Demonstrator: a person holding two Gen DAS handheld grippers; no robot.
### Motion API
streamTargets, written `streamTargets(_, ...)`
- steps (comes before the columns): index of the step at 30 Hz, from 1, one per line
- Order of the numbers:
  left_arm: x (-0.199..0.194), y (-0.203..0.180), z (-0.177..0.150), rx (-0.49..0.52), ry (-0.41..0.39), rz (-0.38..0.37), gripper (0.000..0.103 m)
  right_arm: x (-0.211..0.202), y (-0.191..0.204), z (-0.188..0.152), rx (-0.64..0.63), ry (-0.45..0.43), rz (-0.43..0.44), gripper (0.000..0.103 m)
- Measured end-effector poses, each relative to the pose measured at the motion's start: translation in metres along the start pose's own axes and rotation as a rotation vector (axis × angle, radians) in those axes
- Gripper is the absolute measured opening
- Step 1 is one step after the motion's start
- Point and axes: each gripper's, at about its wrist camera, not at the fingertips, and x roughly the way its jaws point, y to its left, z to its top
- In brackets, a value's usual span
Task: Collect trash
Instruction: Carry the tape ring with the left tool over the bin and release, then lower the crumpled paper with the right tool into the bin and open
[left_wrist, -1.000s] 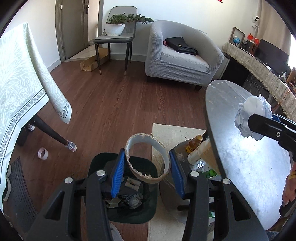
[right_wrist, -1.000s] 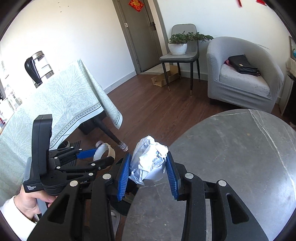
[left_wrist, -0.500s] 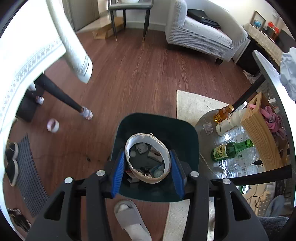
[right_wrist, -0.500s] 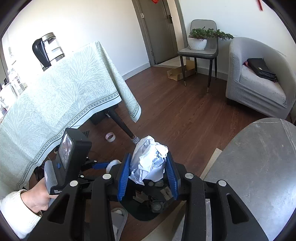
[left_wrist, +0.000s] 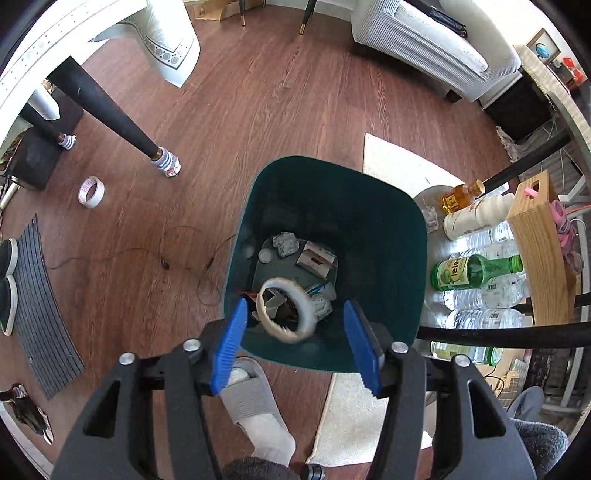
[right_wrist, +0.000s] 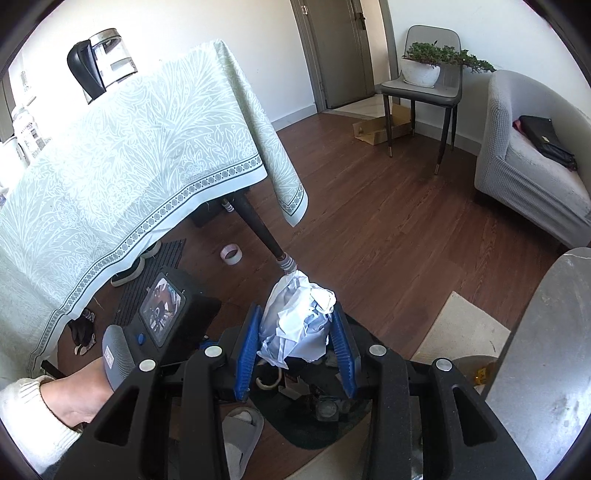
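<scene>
Right gripper (right_wrist: 297, 349) clenched on crumpled white-and-blue paper wad (right_wrist: 297, 325), poised above near edge of dark green plastic bin (left_wrist: 413, 236). Left gripper (left_wrist: 295, 343) spread wide over bin mouth, white cardboard tape ring (left_wrist: 286, 310) loose between its fingers, inside bin.

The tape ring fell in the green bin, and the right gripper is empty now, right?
Not quite. The tape ring is dropping into the green bin, but the right gripper isn't empty: the right wrist view shows it shut on a crumpled paper wad.
</scene>
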Motion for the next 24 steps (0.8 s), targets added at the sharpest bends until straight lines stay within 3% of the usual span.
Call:
streamTargets(17, -0.073, 0.028, 0.006, -0.067, -0.231, 0.012, 0.047, 0.102, 0.012, -0.027, 0.001, 0.213, -0.026, 0.038)
streamTargets(24, -0.092, 0.026, 0.007, -0.047, -0.307, -0.014, 0.033, 0.138, 0.012, -0.047, -0.01, 0.312, -0.047, 0.038)
